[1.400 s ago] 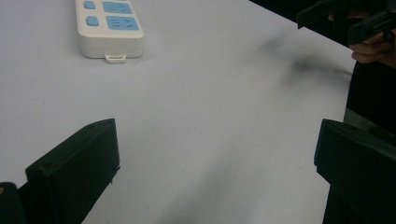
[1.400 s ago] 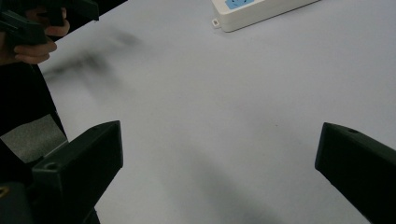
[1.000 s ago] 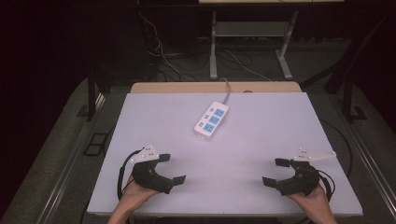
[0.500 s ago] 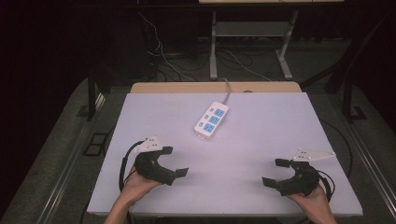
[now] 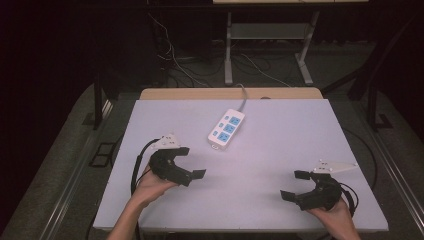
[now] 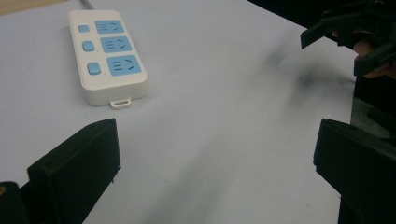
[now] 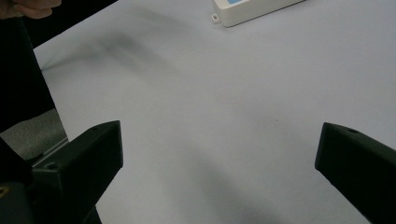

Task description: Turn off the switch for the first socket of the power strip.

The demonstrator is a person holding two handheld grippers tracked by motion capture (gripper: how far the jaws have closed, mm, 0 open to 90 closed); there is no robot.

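A white power strip [image 5: 227, 129] with blue sockets and blue buttons lies on the white table [image 5: 280, 135], just behind the middle. Its grey cable runs off the far edge. My left gripper [image 5: 191, 162] hovers at the left, open and empty, with the strip ahead of it and a little to the right. In the left gripper view the power strip [image 6: 107, 56] lies at upper left, beyond the wide-apart jaws of the left gripper [image 6: 217, 172]. My right gripper [image 5: 294, 185] stands open and empty near the front right corner. The right gripper [image 7: 219, 158] faces bare table, with an end of the strip [image 7: 252, 9] at the top.
A wooden board [image 5: 230, 93] borders the table's far edge. Behind it, cables [image 5: 175, 55] and a metal stand [image 5: 229, 45] sit on the dark floor. The other gripper [image 6: 355, 28] appears at upper right in the left gripper view. A rail [image 5: 80, 170] runs along the table's left side.
My left gripper has moved forward and slightly right, toward the power strip. The right gripper has stayed in place. Both remain open.
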